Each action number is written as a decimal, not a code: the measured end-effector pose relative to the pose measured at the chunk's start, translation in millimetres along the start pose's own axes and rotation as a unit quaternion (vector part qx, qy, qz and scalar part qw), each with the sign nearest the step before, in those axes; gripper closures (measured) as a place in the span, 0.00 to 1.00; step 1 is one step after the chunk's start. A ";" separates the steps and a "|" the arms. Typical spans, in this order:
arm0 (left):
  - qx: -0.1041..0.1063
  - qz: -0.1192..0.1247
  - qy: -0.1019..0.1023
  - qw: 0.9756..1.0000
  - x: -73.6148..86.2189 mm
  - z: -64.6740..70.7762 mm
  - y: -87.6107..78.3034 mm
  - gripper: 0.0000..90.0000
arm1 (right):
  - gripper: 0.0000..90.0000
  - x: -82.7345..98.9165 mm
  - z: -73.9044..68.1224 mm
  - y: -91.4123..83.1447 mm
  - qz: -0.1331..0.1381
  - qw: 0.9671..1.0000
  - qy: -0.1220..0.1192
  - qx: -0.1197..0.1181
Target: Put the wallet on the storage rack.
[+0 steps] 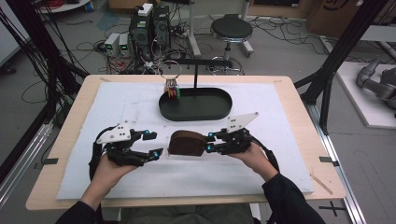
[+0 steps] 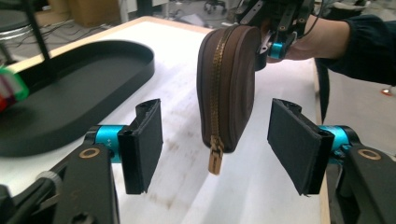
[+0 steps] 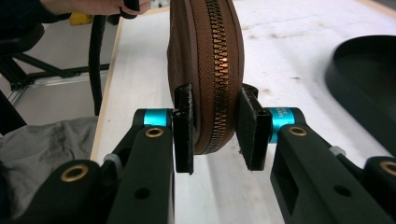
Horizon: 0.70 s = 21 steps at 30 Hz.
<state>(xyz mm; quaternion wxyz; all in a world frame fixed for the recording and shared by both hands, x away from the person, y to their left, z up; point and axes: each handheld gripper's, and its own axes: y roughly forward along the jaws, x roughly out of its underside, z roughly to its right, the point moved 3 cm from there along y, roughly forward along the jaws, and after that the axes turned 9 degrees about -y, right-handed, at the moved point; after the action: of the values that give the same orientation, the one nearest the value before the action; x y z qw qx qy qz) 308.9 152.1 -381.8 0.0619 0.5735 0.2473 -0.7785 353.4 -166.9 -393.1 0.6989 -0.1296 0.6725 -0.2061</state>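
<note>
The right claw [image 3: 215, 133] is clenched on one end of the brown pouch [image 1: 186, 143], holding it just above the table [image 1: 280, 154]. The left claw [image 2: 215, 149] stands released around its zipper pull [image 2: 215, 158]. Next, I judge, the left must close on that pull to unzip.

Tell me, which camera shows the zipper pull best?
The left gripper view: the gold pull hangs in plain sight at the pouch's lower end. The right gripper view shows the zipper teeth close up. In the high view the pouch is small and the pull cannot be made out.

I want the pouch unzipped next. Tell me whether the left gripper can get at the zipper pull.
Probably yes: the left gripper is open, the zipper pull hangs free between its pads, nothing intervening.
</note>
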 end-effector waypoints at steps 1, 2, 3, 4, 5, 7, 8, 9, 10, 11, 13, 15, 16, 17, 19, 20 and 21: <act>0.007 0.000 0.002 1.000 -2.9 0.1 4.2 0.38 | 0.79 0.0 0.0 0.0 0.000 1.000 0.000 0.000; 0.012 -0.004 0.005 1.000 -5.7 -0.1 8.3 0.36 | 0.79 0.8 0.5 -5.7 0.000 1.000 0.003 -0.001; 0.018 -0.005 0.008 1.000 -8.6 0.1 13.2 0.35 | 0.79 1.8 1.3 -10.9 0.000 1.000 0.002 0.001; 0.026 -0.006 0.011 1.000 -11.5 0.4 18.4 0.35 | 0.79 2.8 1.5 -15.6 0.000 1.000 0.002 0.001; 0.034 -0.008 0.014 0.999 -14.3 0.7 24.0 0.34 | 0.79 3.9 1.8 -19.8 0.001 1.000 0.000 0.003; 0.050 -0.012 0.019 0.999 -19.6 2.3 36.4 0.32 | 0.79 6.1 1.6 -26.8 -0.001 1.000 0.003 0.002; 0.055 -0.015 0.024 0.998 -21.9 3.1 42.3 0.32 | 0.79 8.0 2.0 -31.6 -0.001 1.000 0.002 0.001; 0.058 -0.015 0.024 0.998 -23.8 4.9 48.6 0.32 | 0.79 8.8 2.4 -33.5 -0.001 1.000 -0.001 0.002; 0.064 -0.018 0.027 0.997 -25.5 5.6 54.1 0.32 | 0.79 8.8 2.4 -33.5 -0.001 1.000 -0.001 0.002; 0.070 -0.022 0.029 0.997 -26.7 6.5 59.5 0.32 | 0.79 9.3 2.4 -35.3 -0.001 1.000 -0.001 0.000; 0.076 -0.026 0.028 0.996 -27.7 7.8 69.4 0.32 | 0.79 10.0 2.6 -38.5 0.001 1.000 -0.001 -0.001; 0.079 -0.038 0.027 0.996 -27.7 8.8 78.7 0.32 | 0.79 10.2 2.6 -40.5 0.002 1.000 0.001 -0.008; 0.080 -0.041 0.027 0.996 -27.6 9.4 81.5 0.32 | 0.79 10.3 2.5 -41.1 0.000 1.000 -0.002 -0.010; 0.084 -0.044 0.029 0.995 -27.8 10.2 85.6 0.32 | 0.79 10.3 2.0 -41.2 -0.002 1.000 -0.002 -0.013; 0.094 -0.051 0.032 0.994 -27.9 11.7 90.4 0.34 | 0.79 10.6 1.6 -40.5 -0.009 1.000 -0.001 -0.013; 0.101 -0.055 0.036 0.993 -27.6 12.8 92.1 0.45 | 0.79 11.0 1.7 -40.0 -0.010 1.000 0.000 -0.013; 0.103 -0.058 0.042 0.992 -27.1 13.9 93.6 0.45 | 0.79 11.4 2.0 -39.7 -0.013 1.000 -0.001 -0.015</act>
<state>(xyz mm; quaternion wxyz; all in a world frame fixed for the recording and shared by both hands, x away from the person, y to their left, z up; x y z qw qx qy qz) 341.6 59.2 -383.1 -0.0533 0.5937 0.2006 -0.7775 351.0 -207.4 -384.9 0.6947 -0.1488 0.6734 -0.2046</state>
